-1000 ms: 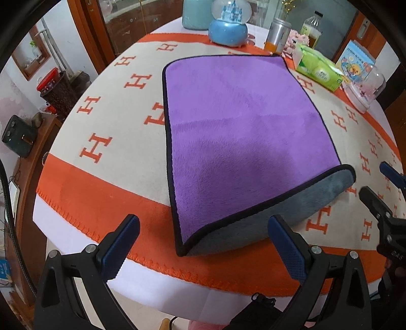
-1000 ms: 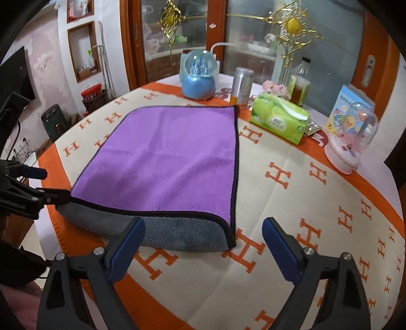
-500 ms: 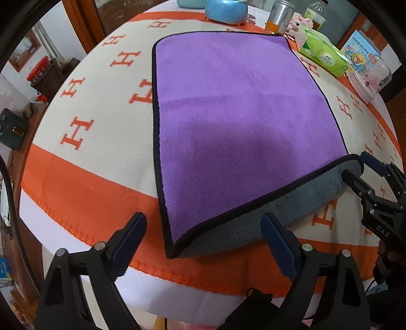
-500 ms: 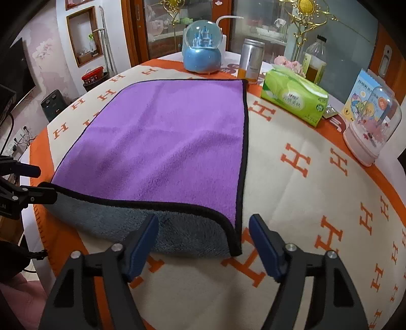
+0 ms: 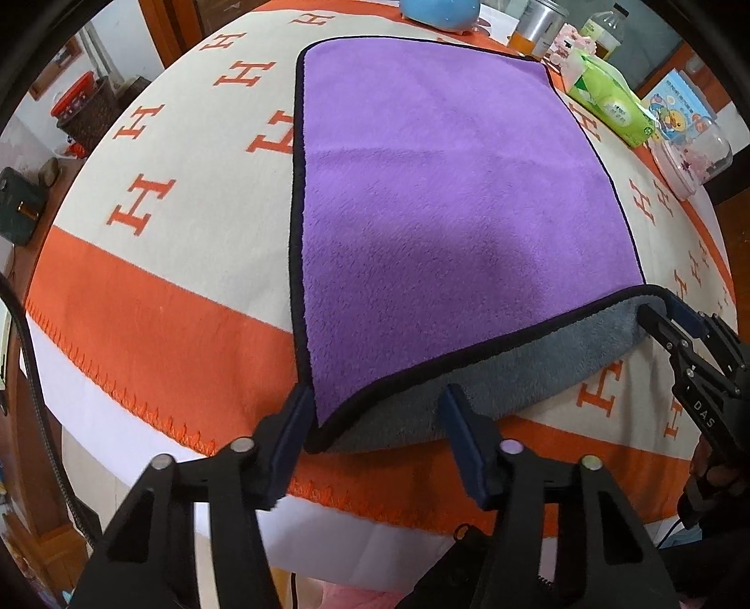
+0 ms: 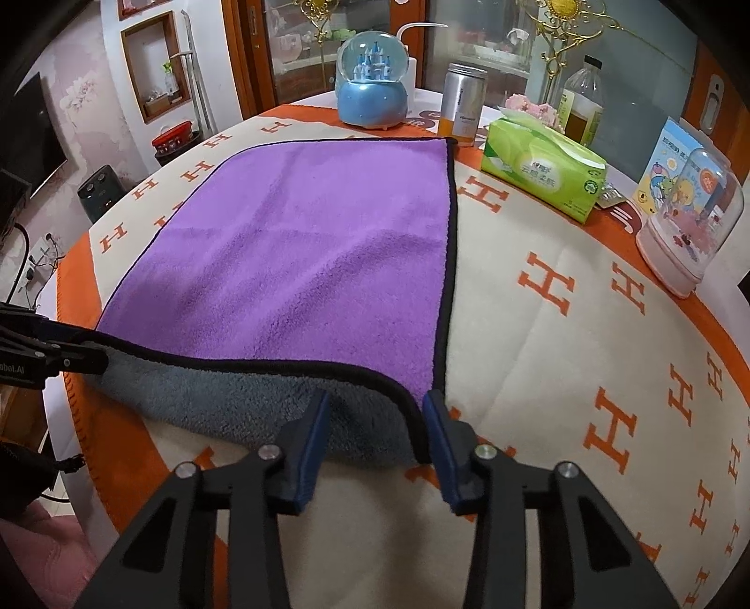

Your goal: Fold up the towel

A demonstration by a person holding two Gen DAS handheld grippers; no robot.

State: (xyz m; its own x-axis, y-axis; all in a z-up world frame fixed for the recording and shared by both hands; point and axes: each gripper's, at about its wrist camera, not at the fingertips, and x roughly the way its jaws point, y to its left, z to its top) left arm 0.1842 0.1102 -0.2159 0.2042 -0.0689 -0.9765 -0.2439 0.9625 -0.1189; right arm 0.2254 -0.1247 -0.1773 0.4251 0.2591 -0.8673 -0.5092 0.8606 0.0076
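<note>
Right wrist view — purple towel [image 6: 304, 262], H-patterned tablecloth [image 6: 562, 351], glass-fronted cabinet [image 6: 290, 42] behind

The desk [image 6: 562, 328] wears an orange-and-cream cloth; on it lie the purple towel [image 6: 304, 253], a tissue pack [image 6: 543, 173] and a snow globe [image 6: 372, 84].

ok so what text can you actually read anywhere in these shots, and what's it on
"H": orange letters repeated across the tablecloth.
"DAS": white letters on the body of the right claw, left wrist view.
"obot.AI": apparently, cut off at the frame edge, on the left claw, right wrist view.
Green tissue pack: printed characters, too blurred to read.
Can, bottle label, blue box: too small to read.
</note>
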